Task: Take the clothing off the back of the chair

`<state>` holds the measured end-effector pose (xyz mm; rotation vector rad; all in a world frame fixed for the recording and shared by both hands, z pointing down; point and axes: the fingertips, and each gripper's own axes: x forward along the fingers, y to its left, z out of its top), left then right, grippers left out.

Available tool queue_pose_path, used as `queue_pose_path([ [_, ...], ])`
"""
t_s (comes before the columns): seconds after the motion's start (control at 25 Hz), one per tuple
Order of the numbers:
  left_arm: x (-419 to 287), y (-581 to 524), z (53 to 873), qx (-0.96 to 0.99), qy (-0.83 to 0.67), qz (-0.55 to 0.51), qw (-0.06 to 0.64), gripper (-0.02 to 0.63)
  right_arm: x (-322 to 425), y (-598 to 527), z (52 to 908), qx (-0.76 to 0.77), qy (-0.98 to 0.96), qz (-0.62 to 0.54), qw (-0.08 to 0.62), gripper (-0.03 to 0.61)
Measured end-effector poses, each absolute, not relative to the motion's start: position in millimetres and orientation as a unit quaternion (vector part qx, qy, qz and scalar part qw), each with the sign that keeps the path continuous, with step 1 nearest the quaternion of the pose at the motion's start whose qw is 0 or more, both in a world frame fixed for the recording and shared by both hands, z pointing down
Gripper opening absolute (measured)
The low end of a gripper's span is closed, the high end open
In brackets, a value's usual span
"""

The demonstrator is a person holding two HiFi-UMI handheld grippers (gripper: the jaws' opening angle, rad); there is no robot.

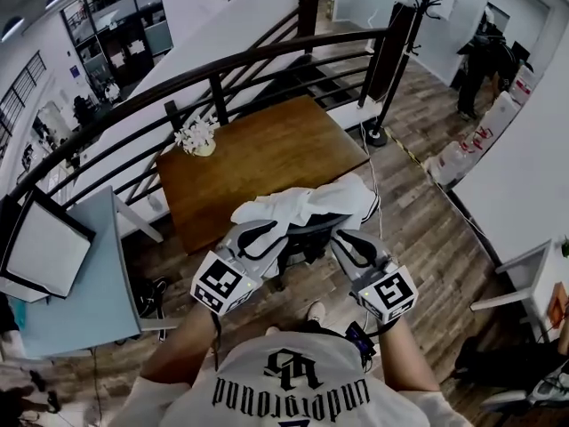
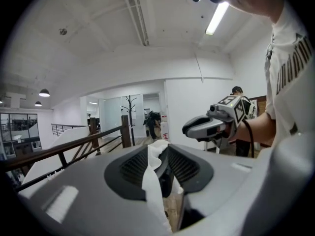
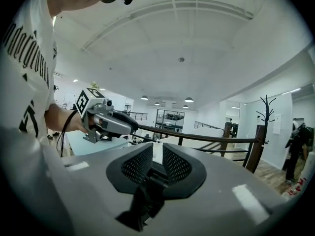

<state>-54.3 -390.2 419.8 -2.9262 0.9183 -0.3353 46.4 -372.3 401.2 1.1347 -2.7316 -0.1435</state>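
A wooden table (image 1: 267, 163) fills the middle, a vase of white flowers (image 1: 197, 138) at its ten o'clock corner. A dark railing (image 1: 217, 96) curves beyond at twelve; a black coat stand (image 1: 404, 60) rises at two o'clock.

The crumpled white clothing (image 1: 307, 205) lies over the back of the dark chair (image 1: 311, 241), at the near edge of the brown wooden counter (image 1: 267, 163). The left claw (image 1: 264, 235) sits at its left end with a fold of it between the jaws, and the right claw (image 1: 348, 241) is just beside its right end. A small pot of white flowers (image 1: 197, 138) stands on the counter's far left corner. The black metal railing (image 1: 213, 69) runs behind the counter, and the black coat stand (image 1: 404, 52) is behind it to the right.
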Motion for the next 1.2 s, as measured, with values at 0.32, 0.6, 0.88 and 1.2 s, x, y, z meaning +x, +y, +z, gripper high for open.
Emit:
queue_pose_path([
  [0.32,-33,-428,432,-0.942,0.298,-0.155,0.023,0.265,58,-420,407,0.329,-0.934,-0.058,0.127,0.094],
  [0.6,-17,-458,462,-0.931,0.292,-0.217,-0.013,0.383,66,-455,437,0.259,-0.943,-0.059,0.200,0.150],
  [0.88,-11,-476,482,-0.913,0.301,-0.276,-0.023,0.394,71,-467,469,0.190,-0.947,-0.049,0.253,0.160],
  [1.2,-12,-488,499,-0.886,0.312,-0.340,-0.044,0.373,66,-470,475,0.156,-0.953,-0.026,0.258,0.153],
])
